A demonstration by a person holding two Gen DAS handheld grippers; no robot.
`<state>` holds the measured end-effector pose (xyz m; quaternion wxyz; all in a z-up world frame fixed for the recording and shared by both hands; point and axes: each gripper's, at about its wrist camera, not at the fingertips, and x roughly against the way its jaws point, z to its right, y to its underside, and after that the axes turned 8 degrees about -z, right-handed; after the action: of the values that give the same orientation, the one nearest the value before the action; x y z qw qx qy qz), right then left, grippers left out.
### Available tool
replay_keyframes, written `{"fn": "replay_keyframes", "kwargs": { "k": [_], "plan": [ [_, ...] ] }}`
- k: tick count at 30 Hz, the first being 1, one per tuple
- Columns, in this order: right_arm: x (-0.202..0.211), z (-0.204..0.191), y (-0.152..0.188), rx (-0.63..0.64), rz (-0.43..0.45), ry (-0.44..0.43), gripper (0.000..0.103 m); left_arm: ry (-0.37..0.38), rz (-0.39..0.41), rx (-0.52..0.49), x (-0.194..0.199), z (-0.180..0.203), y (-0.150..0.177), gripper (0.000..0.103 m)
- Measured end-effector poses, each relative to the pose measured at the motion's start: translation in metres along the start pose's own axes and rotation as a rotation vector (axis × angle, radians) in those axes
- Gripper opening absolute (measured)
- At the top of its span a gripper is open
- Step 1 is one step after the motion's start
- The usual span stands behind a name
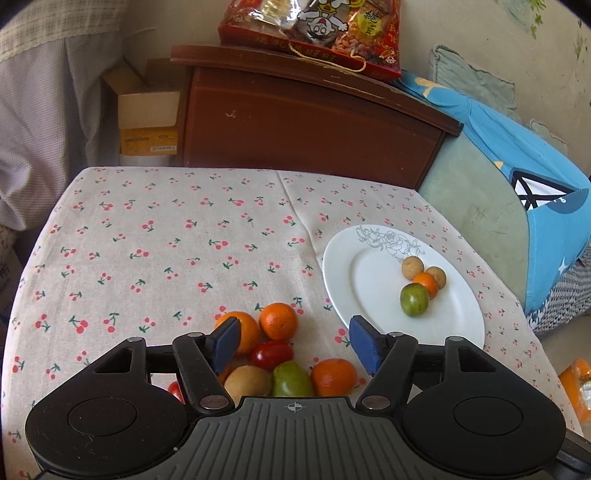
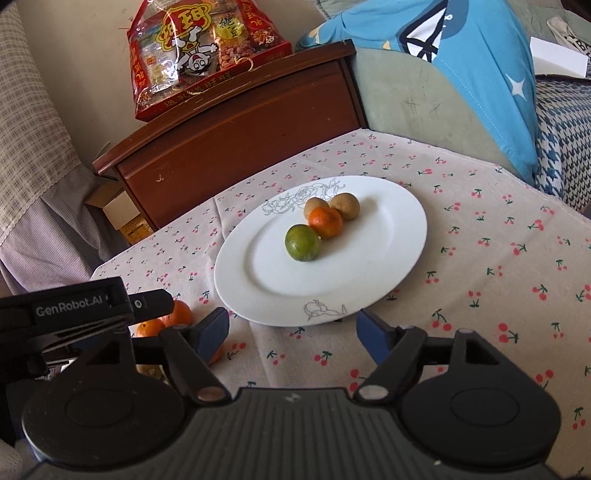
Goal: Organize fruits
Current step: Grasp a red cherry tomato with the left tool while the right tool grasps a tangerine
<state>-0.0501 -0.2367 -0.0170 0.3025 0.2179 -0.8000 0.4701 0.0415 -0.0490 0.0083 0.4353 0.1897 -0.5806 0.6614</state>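
A white plate sits on the cherry-print cloth at the right. It holds two brown fruits, a small orange and a green fruit. A loose pile lies just in front of my left gripper: oranges, a red fruit, a green fruit, a brown fruit. The left gripper is open and empty above the pile. My right gripper is open and empty at the near rim of the plate, which holds the green fruit.
A dark wooden cabinet with a red snack bag stands behind the table. A sofa with blue cloth is at the right. A cardboard box stands at the back left. The left gripper's body shows at the left of the right wrist view.
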Motion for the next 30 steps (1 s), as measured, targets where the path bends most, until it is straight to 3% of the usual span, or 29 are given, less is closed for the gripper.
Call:
{"fn": "replay_keyframes", "kwargs": {
  "k": [10, 15, 27, 30],
  "plan": [
    [0.004, -0.011, 0.018, 0.074, -0.035, -0.030, 0.088, -0.050, 0.000, 0.026, 0.022, -0.023, 0.018, 0.071],
    [0.004, -0.015, 0.021, 0.119, -0.049, -0.016, 0.088, -0.084, -0.012, 0.014, 0.025, -0.032, 0.027, 0.072],
    [0.002, -0.026, 0.023, 0.170, -0.039, -0.082, 0.087, -0.109, -0.005, -0.039, 0.026, -0.044, 0.043, 0.071],
    [-0.001, -0.030, 0.022, 0.174, -0.029, -0.099, 0.082, -0.114, 0.007, -0.032, 0.024, -0.049, 0.044, 0.070]
  ]
}}
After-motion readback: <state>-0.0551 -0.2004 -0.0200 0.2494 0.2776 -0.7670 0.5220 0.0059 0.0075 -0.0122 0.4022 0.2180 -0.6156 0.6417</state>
